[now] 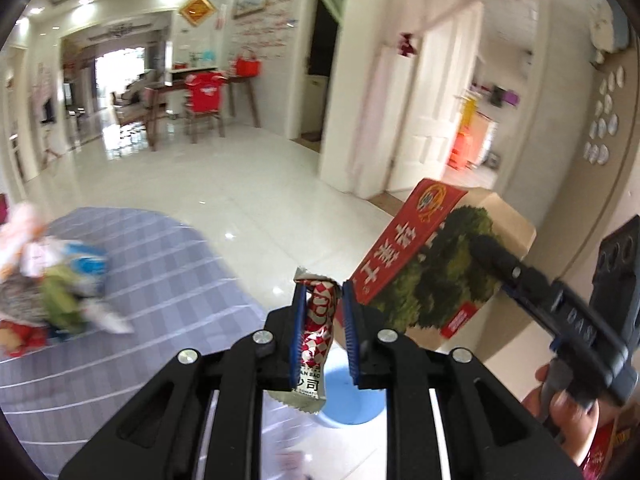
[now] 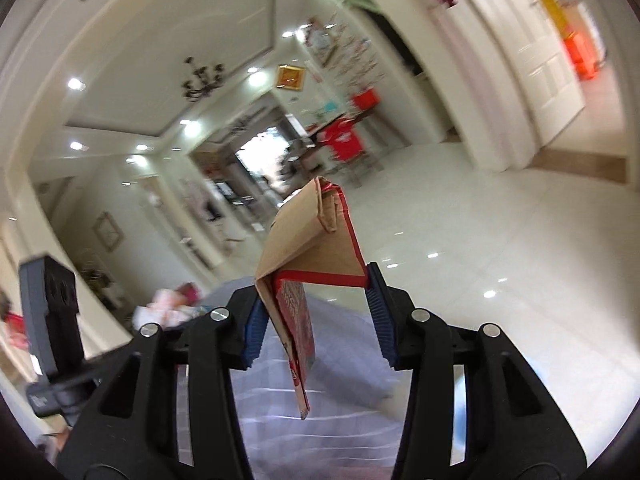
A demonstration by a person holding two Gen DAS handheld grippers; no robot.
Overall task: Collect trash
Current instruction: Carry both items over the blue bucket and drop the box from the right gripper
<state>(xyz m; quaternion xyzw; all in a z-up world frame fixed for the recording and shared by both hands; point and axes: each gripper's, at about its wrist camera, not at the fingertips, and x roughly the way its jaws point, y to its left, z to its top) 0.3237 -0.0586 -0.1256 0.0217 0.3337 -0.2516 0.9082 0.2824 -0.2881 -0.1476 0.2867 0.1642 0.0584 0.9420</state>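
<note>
A red-and-white snack wrapper (image 1: 318, 336) stands upright between the blue pads of my left gripper (image 1: 322, 292), which is shut on it. To its right, a flattened cardboard box (image 1: 436, 264) with red and green print is held up in the air by my right gripper (image 1: 494, 254). In the right wrist view the same box (image 2: 304, 248) is folded open, and the right gripper (image 2: 314, 282) is shut on its lower edge. More trash (image 1: 52, 280), a blurred pile of wrappers and bags, lies on the checked tablecloth (image 1: 160, 264) at the left.
A light-blue round tub (image 1: 348, 404) sits on the glossy white tile floor (image 1: 248, 184) just below the left gripper. A hand (image 1: 568, 412) holds the right gripper's handle. A beige wall stands close on the right. Wooden table and chairs are far back.
</note>
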